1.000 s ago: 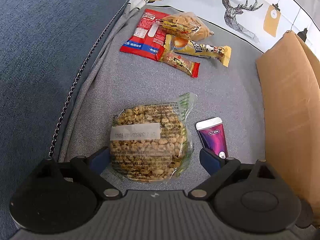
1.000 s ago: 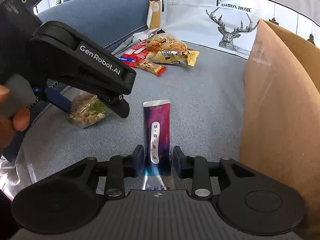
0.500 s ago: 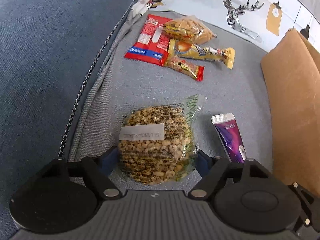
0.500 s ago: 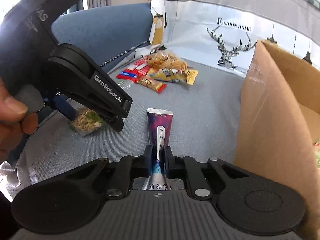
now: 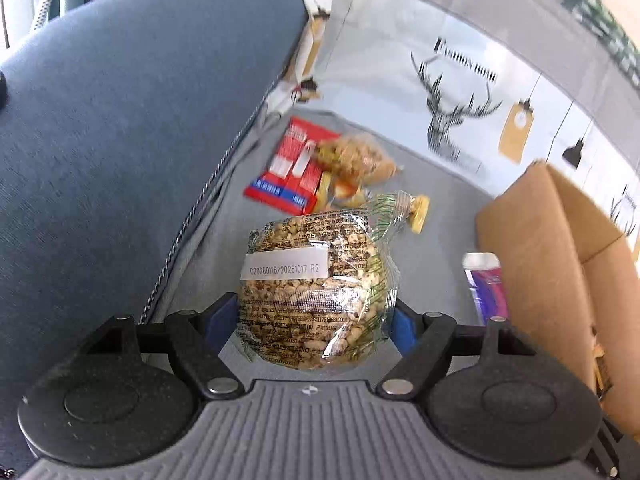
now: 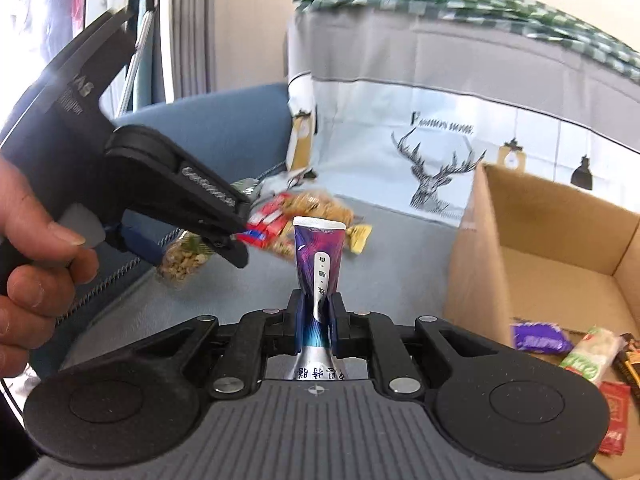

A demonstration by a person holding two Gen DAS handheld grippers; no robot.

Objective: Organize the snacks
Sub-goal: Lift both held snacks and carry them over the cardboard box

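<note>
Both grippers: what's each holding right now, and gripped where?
Left gripper clamps the clear puffed-grain pack across its lower sides. Right gripper pinches the purple sachet near its lower end.

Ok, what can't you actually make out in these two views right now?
- Left wrist view: the snack pile is motion-blurred, and the peanut bag covers its near edge.
- Right wrist view: the cardboard box runs off the right edge, cutting off its snacks.
- Right wrist view: the purple packet hides its lower end between the pads.
</note>
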